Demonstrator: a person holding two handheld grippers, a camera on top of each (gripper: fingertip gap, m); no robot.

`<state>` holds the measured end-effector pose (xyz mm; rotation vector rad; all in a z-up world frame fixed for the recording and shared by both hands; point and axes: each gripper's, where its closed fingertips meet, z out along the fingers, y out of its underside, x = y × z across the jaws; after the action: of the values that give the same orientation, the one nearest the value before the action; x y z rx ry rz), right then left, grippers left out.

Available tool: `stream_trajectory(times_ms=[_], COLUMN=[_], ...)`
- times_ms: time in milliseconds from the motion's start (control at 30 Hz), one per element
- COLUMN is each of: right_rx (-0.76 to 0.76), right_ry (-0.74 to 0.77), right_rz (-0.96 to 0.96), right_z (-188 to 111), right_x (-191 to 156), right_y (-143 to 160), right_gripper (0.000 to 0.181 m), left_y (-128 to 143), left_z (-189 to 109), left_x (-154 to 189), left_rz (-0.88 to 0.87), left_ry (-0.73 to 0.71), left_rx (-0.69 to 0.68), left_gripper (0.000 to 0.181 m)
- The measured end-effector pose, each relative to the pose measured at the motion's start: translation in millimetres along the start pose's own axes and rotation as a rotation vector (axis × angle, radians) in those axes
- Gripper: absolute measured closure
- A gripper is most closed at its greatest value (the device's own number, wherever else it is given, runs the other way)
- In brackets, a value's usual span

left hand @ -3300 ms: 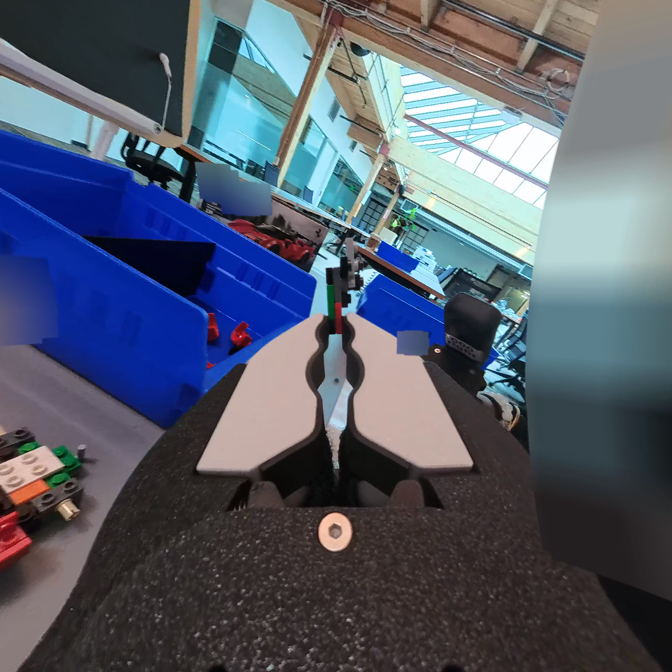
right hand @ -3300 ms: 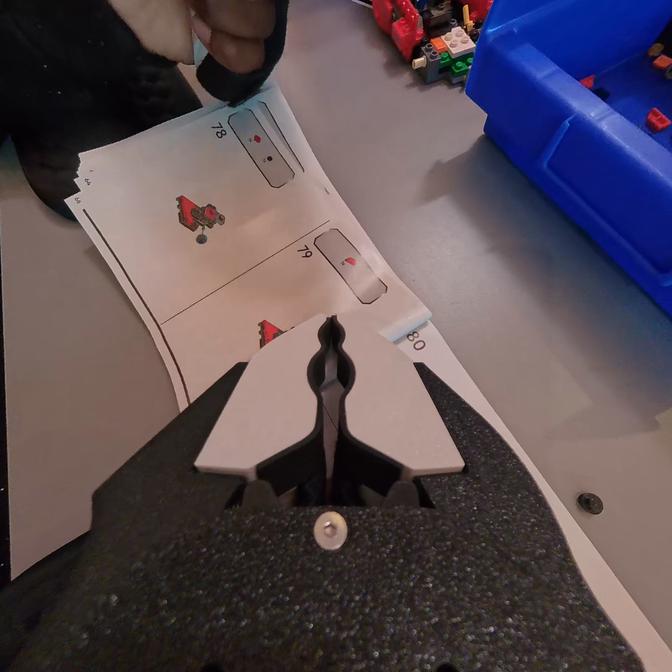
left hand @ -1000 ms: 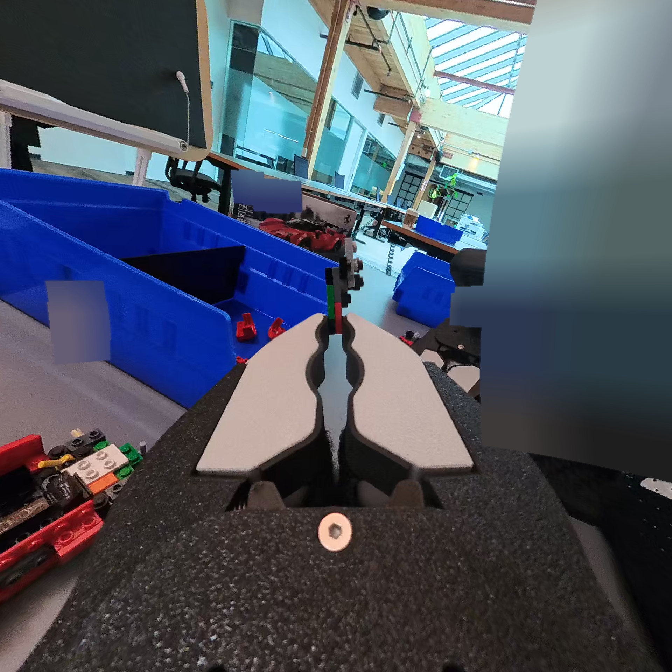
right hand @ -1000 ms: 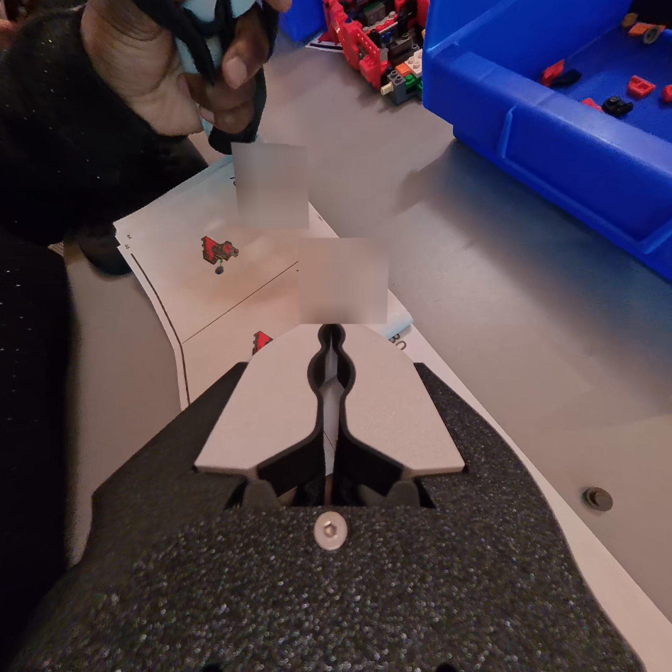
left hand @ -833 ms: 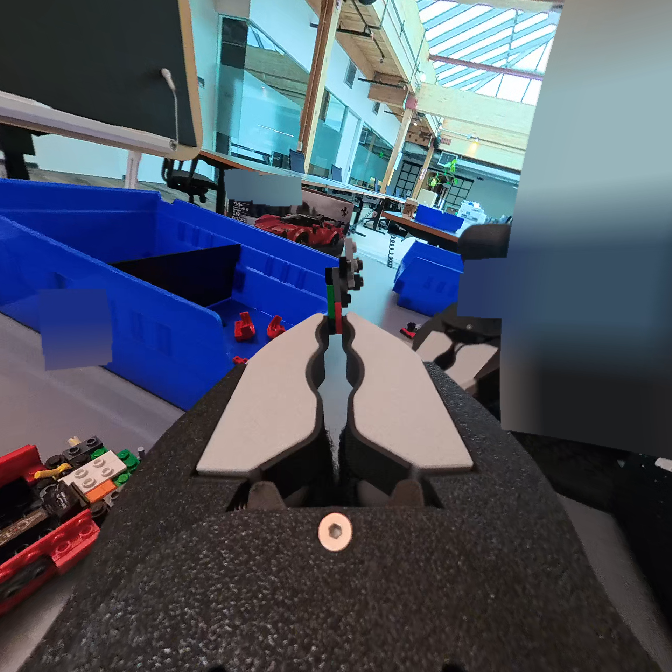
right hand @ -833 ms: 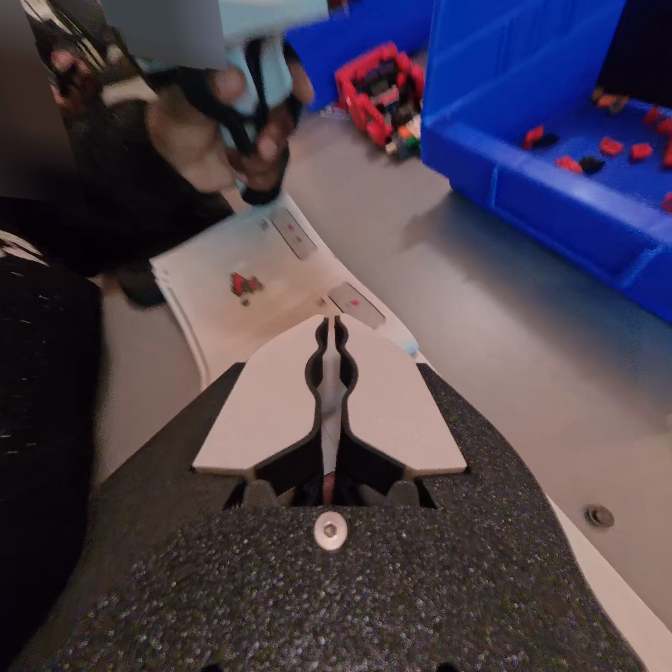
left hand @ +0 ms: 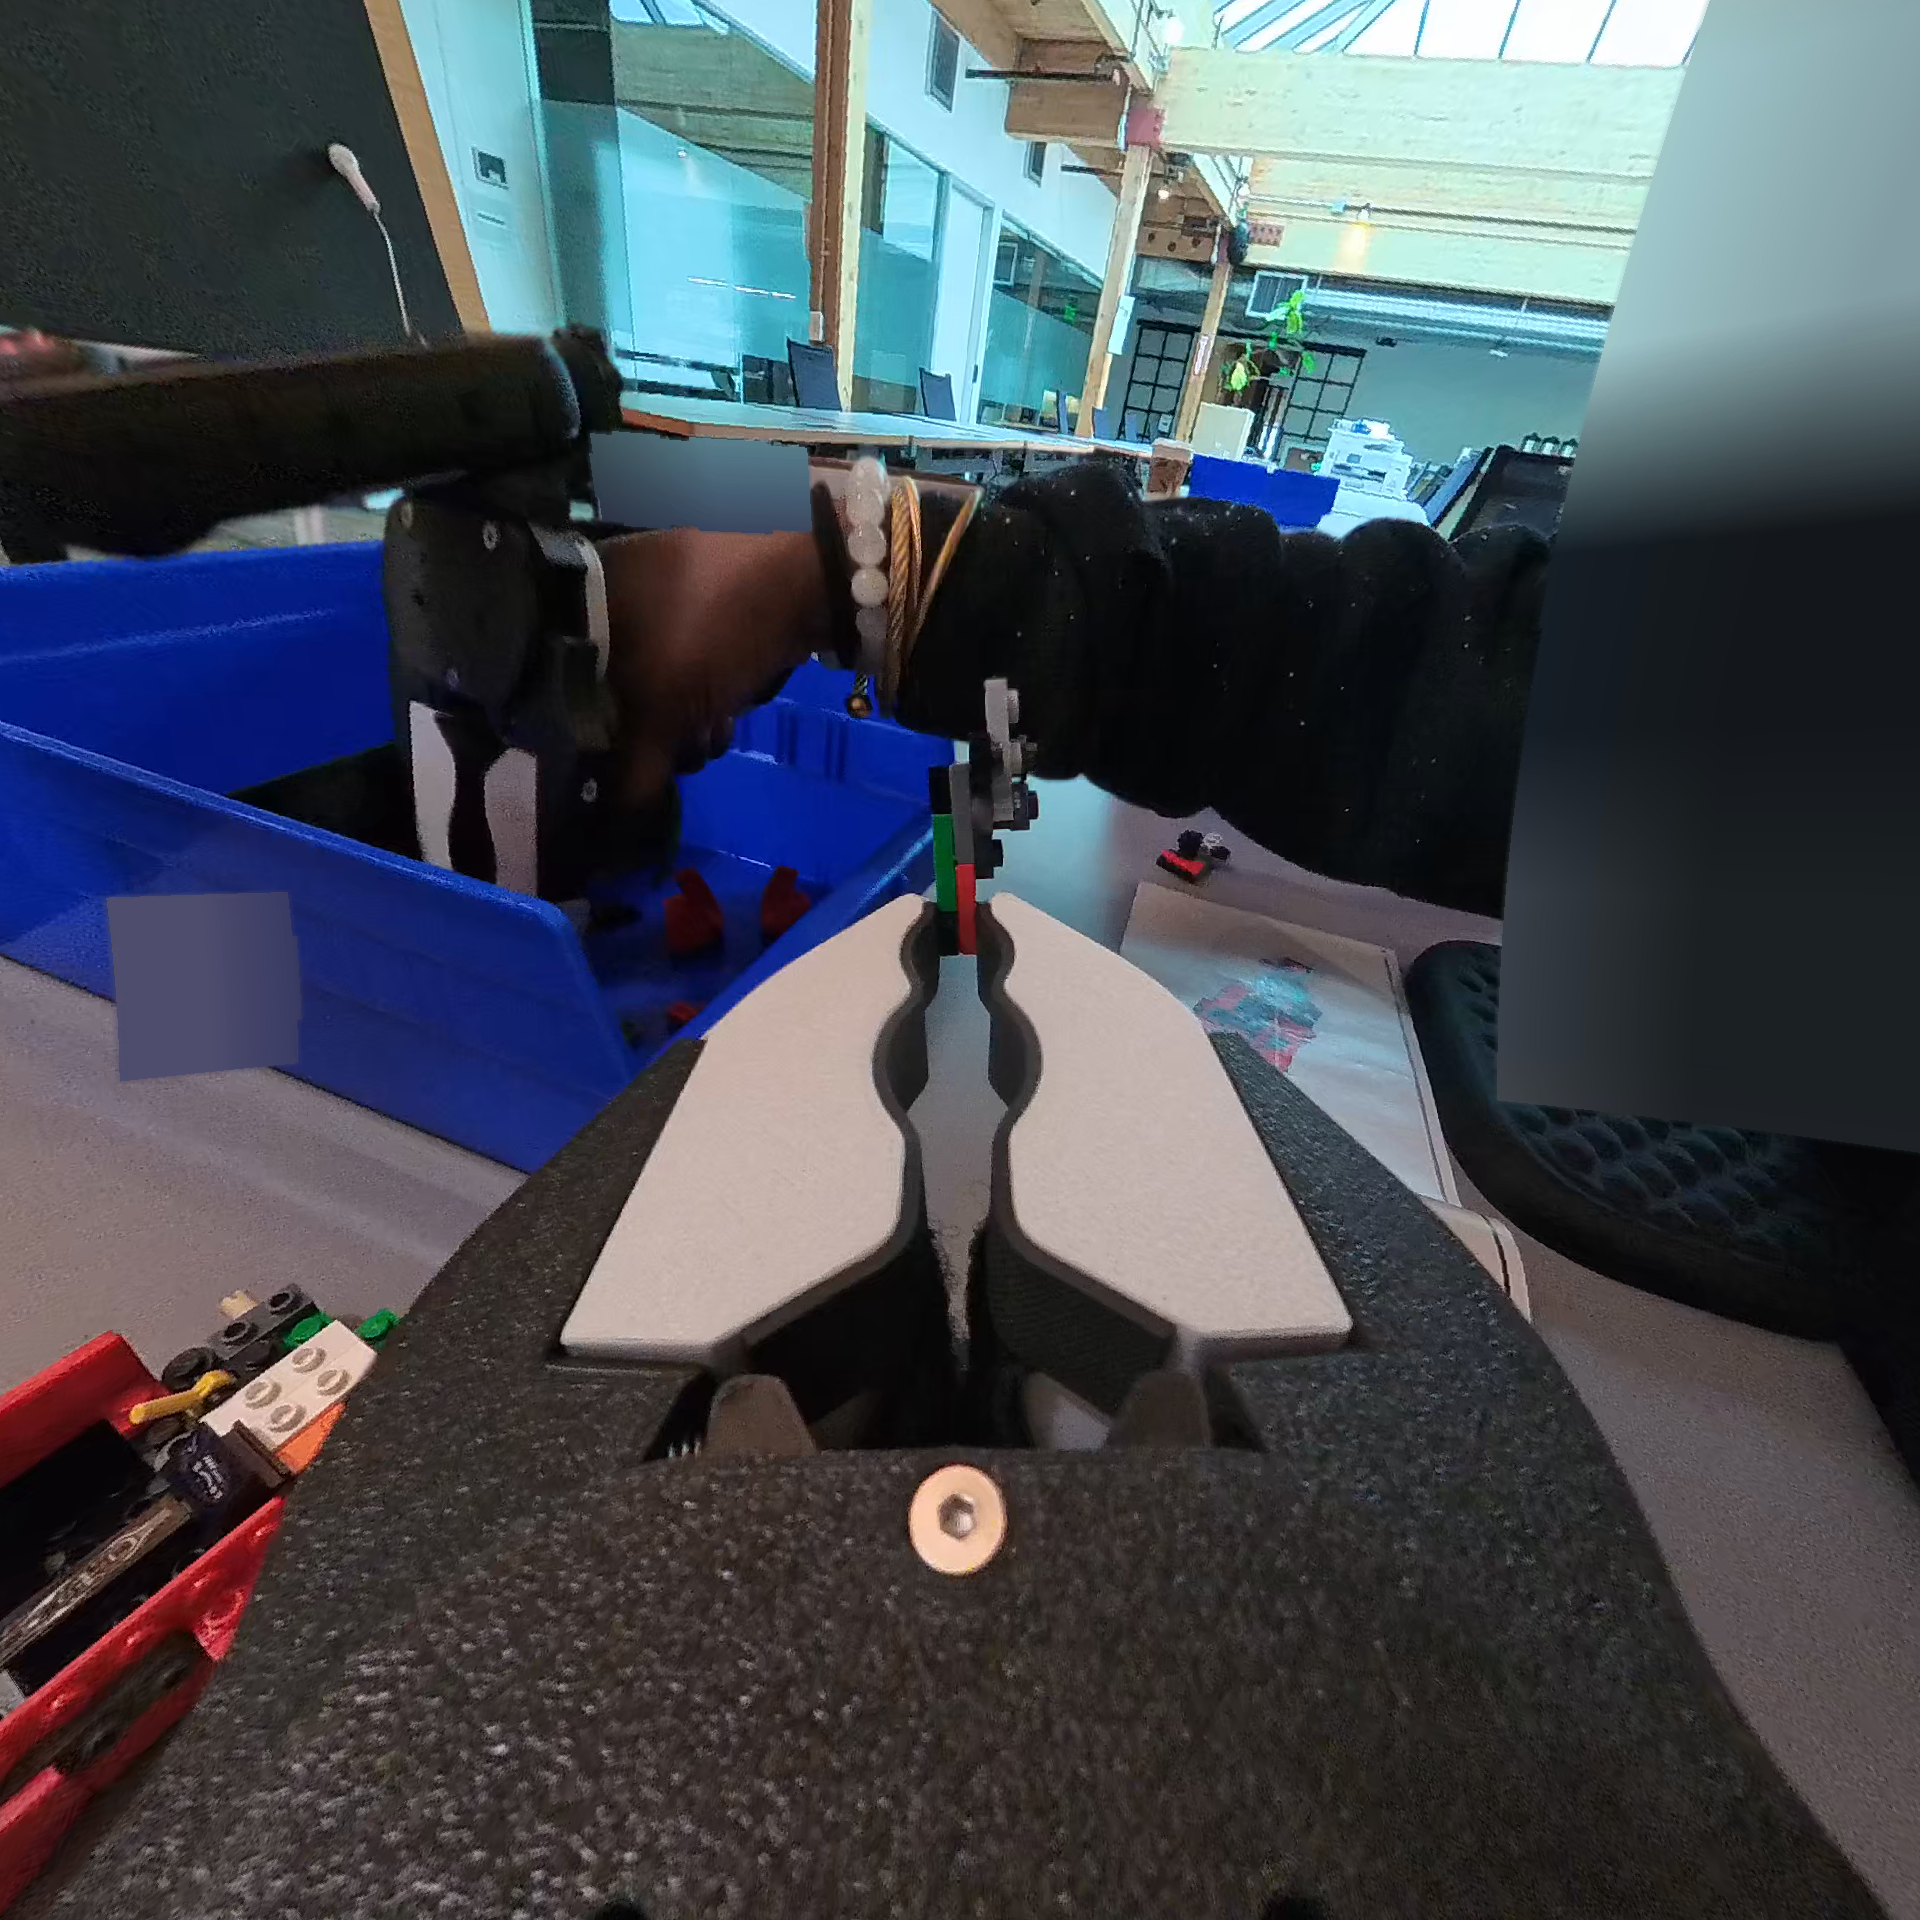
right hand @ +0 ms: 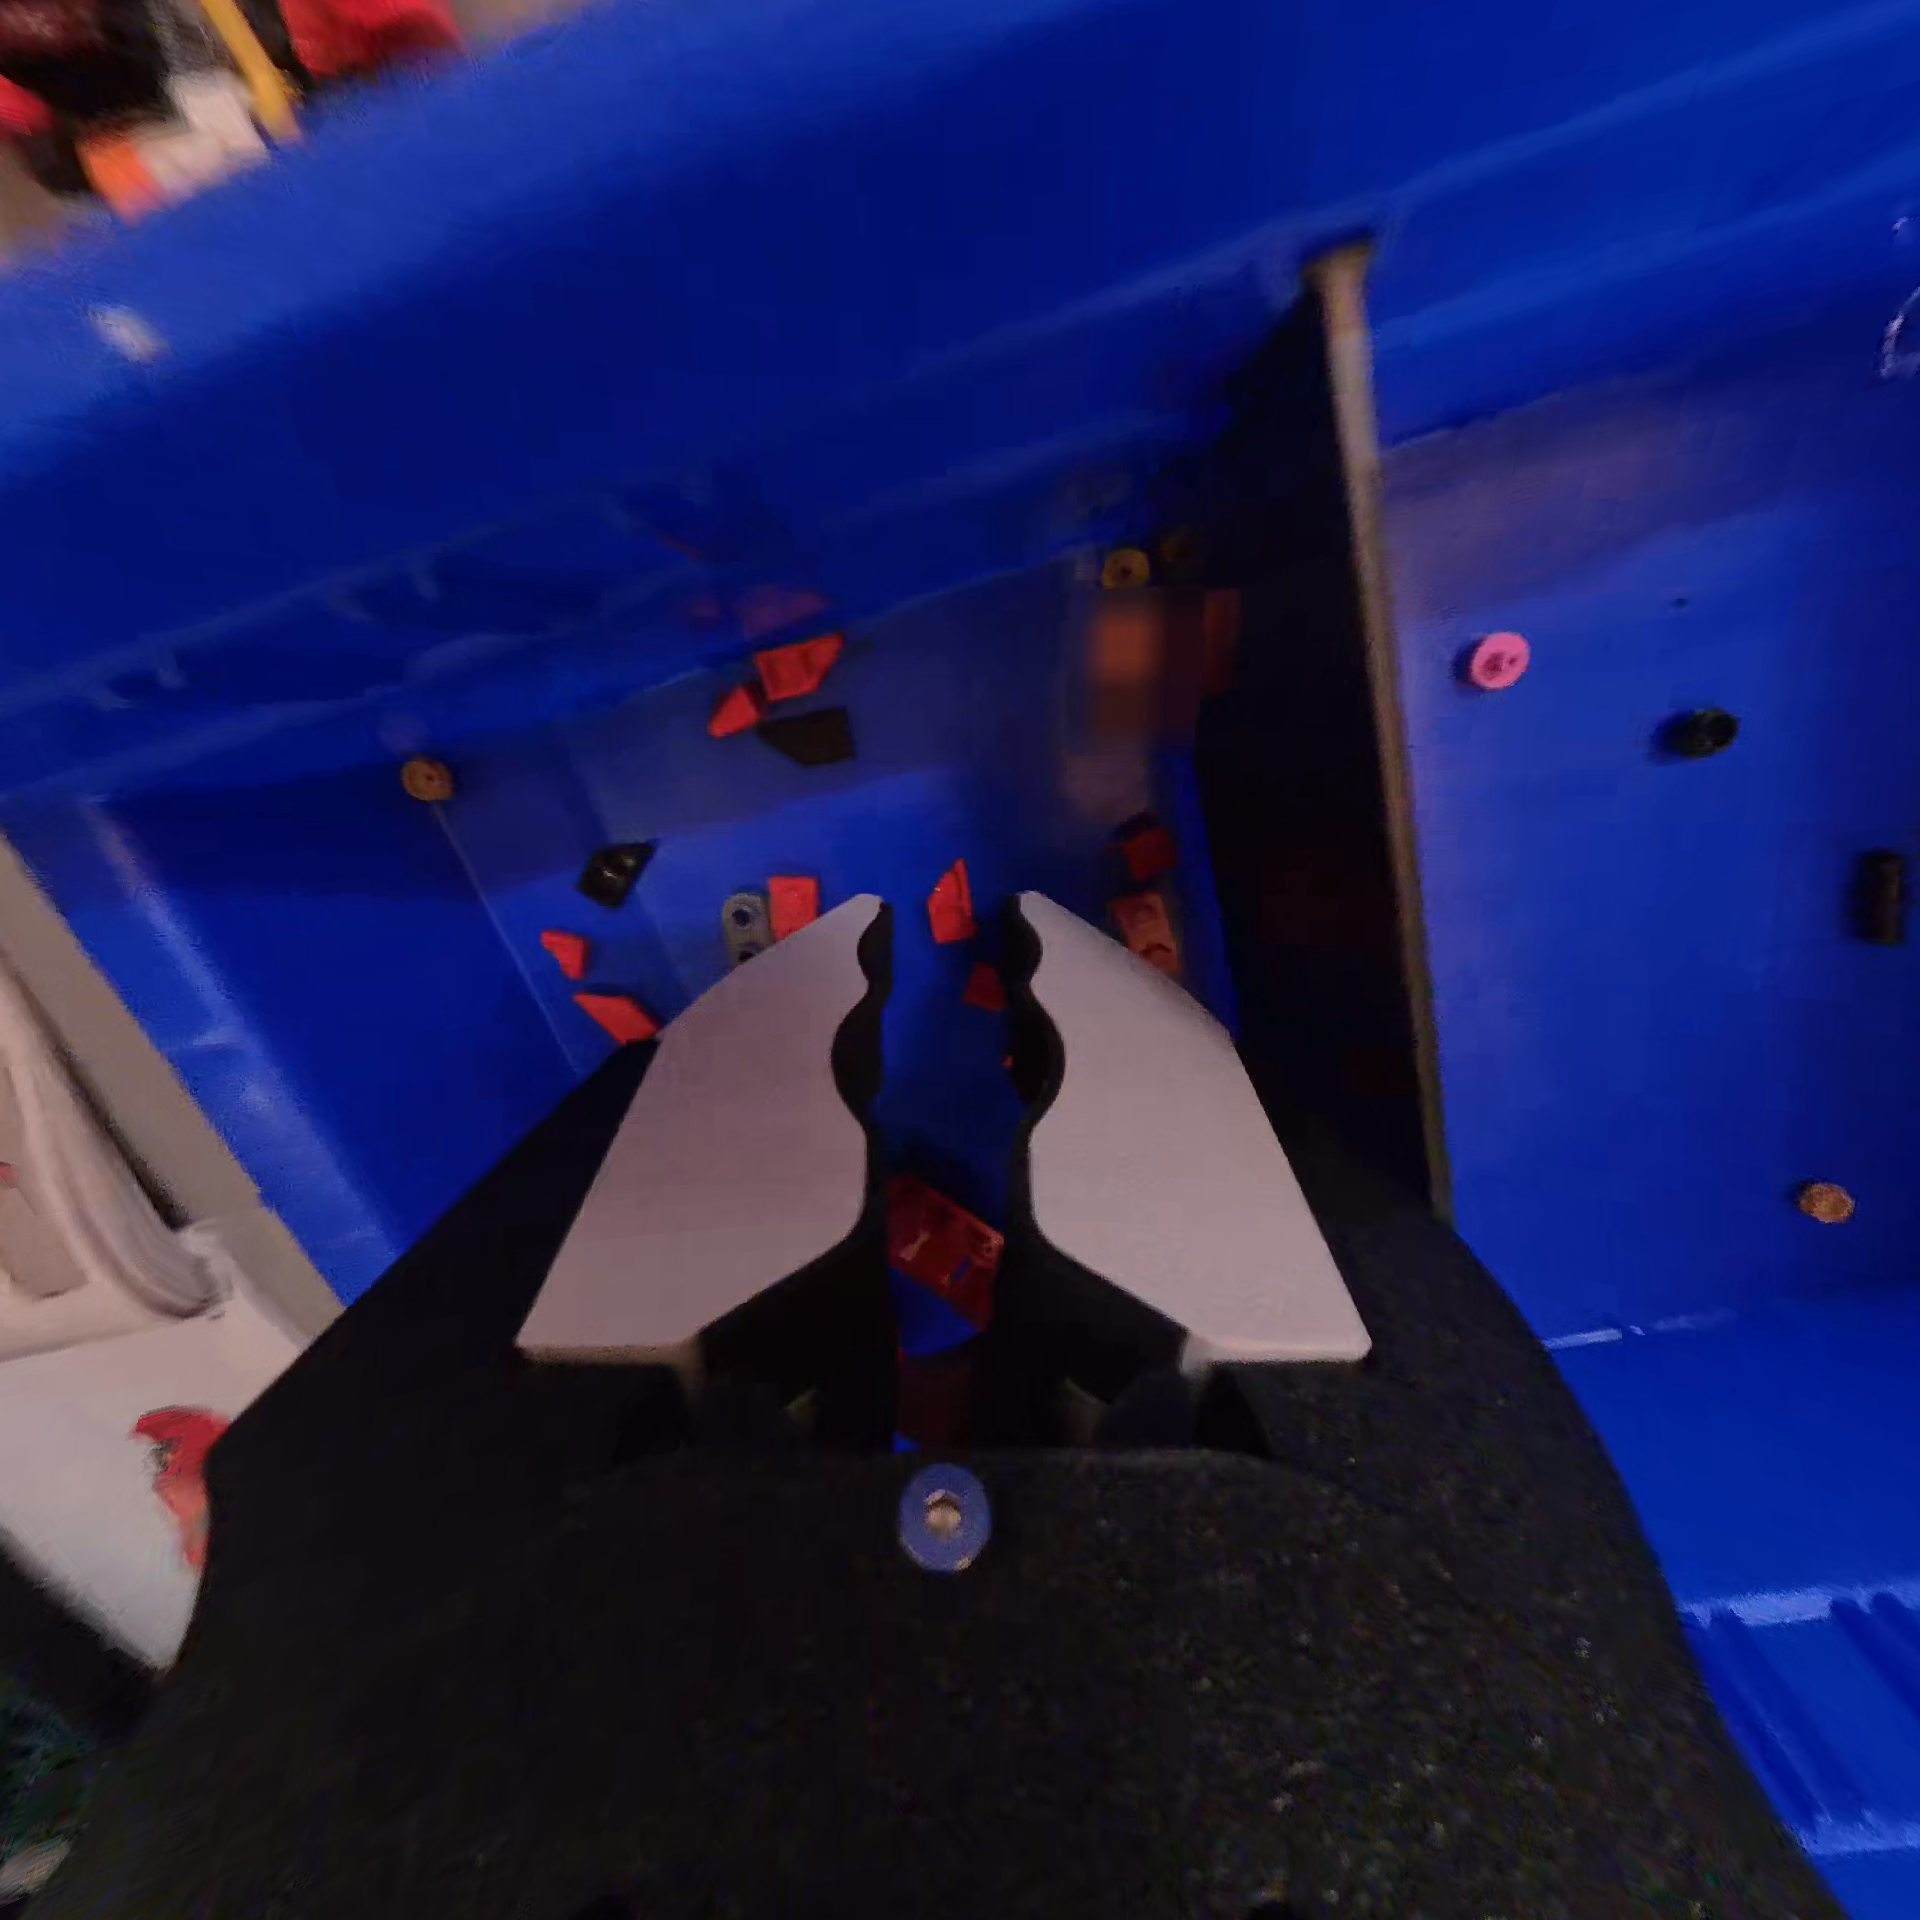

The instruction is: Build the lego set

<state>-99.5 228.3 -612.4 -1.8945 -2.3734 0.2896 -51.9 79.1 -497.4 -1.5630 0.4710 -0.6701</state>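
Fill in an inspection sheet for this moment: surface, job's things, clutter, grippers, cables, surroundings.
Surface: grey table.
Job's things: blue bin with loose red pieces; partly built red model; instruction sheet.
Clutter: small red-and-black piece on the table.
Grippers: left gripper shut on a small brick assembly; right gripper open, inside the bin.
Cables: nothing seen.
Surroundings: open office with glass walls and timber beams.

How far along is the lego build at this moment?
Partly built: a red car chassis sits on the table. In hand: the left gripper is shut on a small green-red-grey subassembly. The right gripper, jaws open, hovers inside the blue bin over loose red pieces, none picked yet. Joining remains.
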Motion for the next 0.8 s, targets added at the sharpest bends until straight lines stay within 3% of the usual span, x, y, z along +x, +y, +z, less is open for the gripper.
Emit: stream_trajectory(times_ms=[33,200,333,400,467,533,667,800], right_rx=[0.023,0.083,0.434,0.56,0.6,0.582,0.446,0.38], right_ry=[0.06,0.079,0.047,0.001,-0.094,-0.196,-0.351,-0.437], right_rz=[-0.018,-0.066,0.022,0.048,0.075,0.124,0.251,0.314], right_z=[0,-8,-80,-114,-127,-119,-68,-31], right_x=[6,0,-40,-76,-120,-161,-225,-250], right_y=[-3,-4,-19,-5,25,61,127,152], right_gripper=[0.169,0.172,0.173,0.173,0.173,0.173,0.173,0.173], left_y=[1,3,1,-1,-2,-2,-1,4], left_z=[0,1,-1,-2,-2,-2,-1,2], left_x=[0,-1,-4,-4,-4,-2,2,4], left_rz=[0.002,0.011,-0.022,-0.037,-0.047,-0.044,-0.016,0.015], left_ry=[0.0,-0.008,-0.01,-0.01,-0.006,-0.003,0.001,0.003], left_rx=[-0.003,-0.013,0.002,0.01,0.016,0.017,0.009,-0.012], left_gripper=[0.176,0.176,0.175,0.175,0.175,0.175,0.175,0.175])
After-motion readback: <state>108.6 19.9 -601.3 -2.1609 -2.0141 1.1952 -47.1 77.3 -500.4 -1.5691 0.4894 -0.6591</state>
